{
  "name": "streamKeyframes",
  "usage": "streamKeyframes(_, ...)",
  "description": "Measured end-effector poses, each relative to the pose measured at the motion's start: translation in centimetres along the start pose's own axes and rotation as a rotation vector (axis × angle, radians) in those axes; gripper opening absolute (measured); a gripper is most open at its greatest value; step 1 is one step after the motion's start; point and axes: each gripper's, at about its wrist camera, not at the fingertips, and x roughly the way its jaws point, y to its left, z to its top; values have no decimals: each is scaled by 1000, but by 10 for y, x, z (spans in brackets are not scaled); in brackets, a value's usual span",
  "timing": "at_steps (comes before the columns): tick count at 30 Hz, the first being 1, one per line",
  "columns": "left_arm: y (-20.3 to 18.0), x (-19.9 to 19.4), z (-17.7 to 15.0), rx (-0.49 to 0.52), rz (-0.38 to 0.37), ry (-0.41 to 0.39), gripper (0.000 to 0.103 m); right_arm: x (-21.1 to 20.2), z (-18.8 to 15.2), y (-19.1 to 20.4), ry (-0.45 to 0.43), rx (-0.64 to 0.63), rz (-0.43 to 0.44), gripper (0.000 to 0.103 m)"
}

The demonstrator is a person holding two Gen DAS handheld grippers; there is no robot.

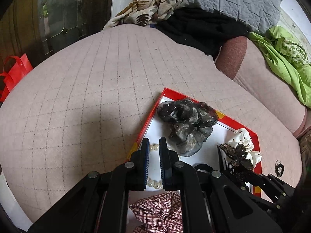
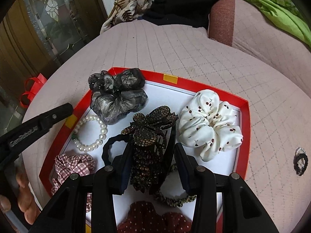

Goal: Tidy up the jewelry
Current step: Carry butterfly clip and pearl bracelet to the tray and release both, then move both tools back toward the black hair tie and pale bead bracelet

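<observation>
Right gripper (image 2: 153,167) pinching the butterfly hair claw (image 2: 149,136) over the red tray (image 2: 244,136); left gripper (image 1: 154,163) pressed together, empty (by pearl bracelet (image 2: 91,134)). Risk: claw's teeth snag the black hair tie (image 2: 108,149) w/ any lift.

Crowded tray (image 2: 245,128); bare quilt (image 1: 87,101) leftward.

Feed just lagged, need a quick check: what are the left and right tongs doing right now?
Left tongs: closed, nothing held, above the pearl bracelet.
Right tongs: shut on the rhinestone butterfly hair clip.
</observation>
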Motion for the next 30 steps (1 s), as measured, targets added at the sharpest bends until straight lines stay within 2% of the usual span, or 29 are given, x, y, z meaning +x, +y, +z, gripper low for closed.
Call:
streamKeyframes(2,0,-1,0,1,-6,-5,11,2,0,-2,5,8,7,48)
streamKeyframes(6,1,-5,0,-4,-2,-20,34,2,-1,-5,6,30,35,52)
streamKeyframes(11,-6,-12,-1,16,11,-43,35,-10,-2,-1,-13,8,39,55)
streamKeyframes(15,-13,-15,-3,37,29,-51,36,-25,-4,1,-49,-3,36,62)
streamKeyframes(22,-24,-23,-10,76,57,-74,37,-51,-11,-6,-82,-7,31,64)
streamKeyframes(30,-40,-31,-16,128,88,-99,41,-86,-32,-32,-122,47,18,64)
